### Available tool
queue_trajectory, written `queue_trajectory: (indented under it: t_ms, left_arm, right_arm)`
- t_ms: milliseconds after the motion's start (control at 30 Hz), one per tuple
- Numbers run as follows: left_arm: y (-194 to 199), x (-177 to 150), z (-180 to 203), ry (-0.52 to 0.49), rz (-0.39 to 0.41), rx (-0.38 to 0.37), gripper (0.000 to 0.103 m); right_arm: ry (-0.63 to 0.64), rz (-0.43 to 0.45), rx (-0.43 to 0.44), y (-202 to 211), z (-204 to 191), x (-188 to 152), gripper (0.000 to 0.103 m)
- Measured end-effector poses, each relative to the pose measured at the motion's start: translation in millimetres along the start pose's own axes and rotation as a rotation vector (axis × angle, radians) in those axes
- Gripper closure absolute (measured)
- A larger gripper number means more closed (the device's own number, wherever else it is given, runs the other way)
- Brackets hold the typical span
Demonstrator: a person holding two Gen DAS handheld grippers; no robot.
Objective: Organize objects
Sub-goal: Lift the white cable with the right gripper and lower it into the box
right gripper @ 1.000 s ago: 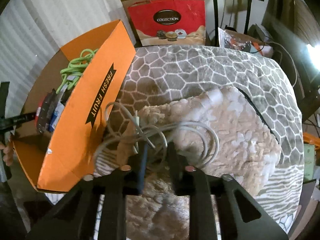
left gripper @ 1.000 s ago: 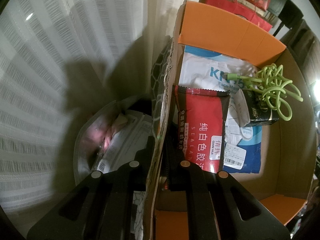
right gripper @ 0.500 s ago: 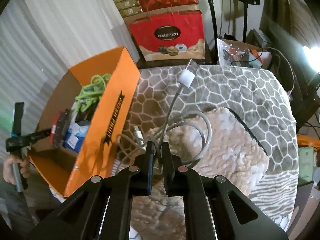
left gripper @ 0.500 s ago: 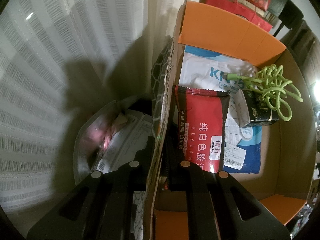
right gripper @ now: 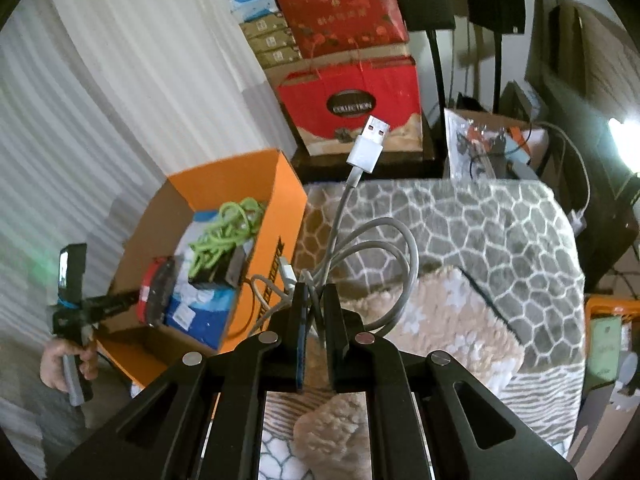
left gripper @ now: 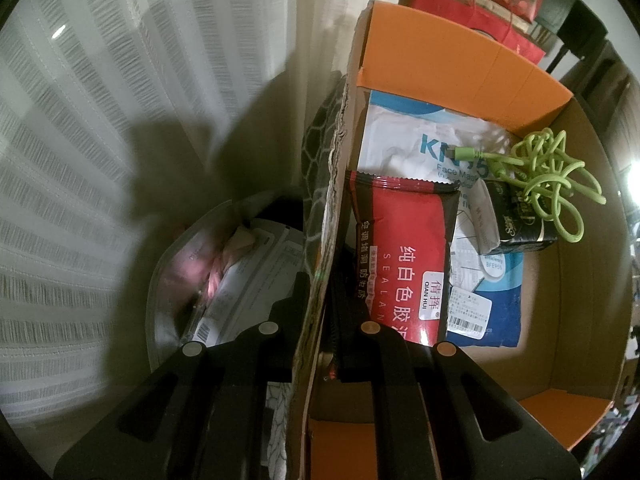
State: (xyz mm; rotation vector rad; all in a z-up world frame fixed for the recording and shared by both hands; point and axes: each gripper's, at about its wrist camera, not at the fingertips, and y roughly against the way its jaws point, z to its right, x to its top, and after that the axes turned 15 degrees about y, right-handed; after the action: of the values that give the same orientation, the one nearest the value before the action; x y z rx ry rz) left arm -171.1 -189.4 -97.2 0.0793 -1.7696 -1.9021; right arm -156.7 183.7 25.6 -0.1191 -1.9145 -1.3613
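Observation:
My right gripper (right gripper: 314, 292) is shut on a bundle of grey-white USB cable (right gripper: 384, 248), held up off the bed. Its white plug (right gripper: 370, 142) sticks upward and loops hang to the right. The orange cardboard box (right gripper: 276, 208) stands to the left on the bed edge. My left gripper (left gripper: 320, 280) is shut on the box's side wall (left gripper: 336, 184), one finger inside and one outside. Inside the box lie a green cable (left gripper: 548, 176), a red packet (left gripper: 404, 256), a face mask pack (left gripper: 404, 148) and a small black box (left gripper: 516, 220).
A honeycomb-patterned cover (right gripper: 480, 232) and a fluffy beige blanket (right gripper: 440, 320) cover the bed. Red gift bags (right gripper: 352, 100) and stacked boxes stand behind it. A striped curtain (left gripper: 100, 120) hangs left of the box, with a clear bag of papers (left gripper: 224, 280) below.
My right gripper closed on the grey cable and rose, lifting it off the blanket so its plug now points up. The left gripper and box stayed still.

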Motion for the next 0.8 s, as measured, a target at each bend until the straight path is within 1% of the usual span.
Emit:
queue_trajectory:
  t_ms: [200, 433, 567, 800]
  left_arm:
    - [0.0, -0.1, 0.1, 0.0, 0.0, 0.001, 0.094]
    - [0.5, -1.2, 0.6, 0.001, -0.001, 0.002, 0.094]
    - [0.6, -1.3, 0.7, 0.0, 0.0, 0.002, 0.094]
    - [0.5, -1.3, 0.9, -0.001, 0.0, 0.002, 0.094]
  right_arm:
    - [0.027, 0.024, -0.012, 14.4, -5.5, 17.0, 0.097]
    - [0.068, 0.05, 0.016, 23.9, -29.2, 35.1, 0.097]
    - [0.094, 0.041, 0.057, 18.3, -48.5, 40.0, 0.097]
    - [0.138, -0.004, 0.115, -8.7, -86.0, 40.0, 0.097]
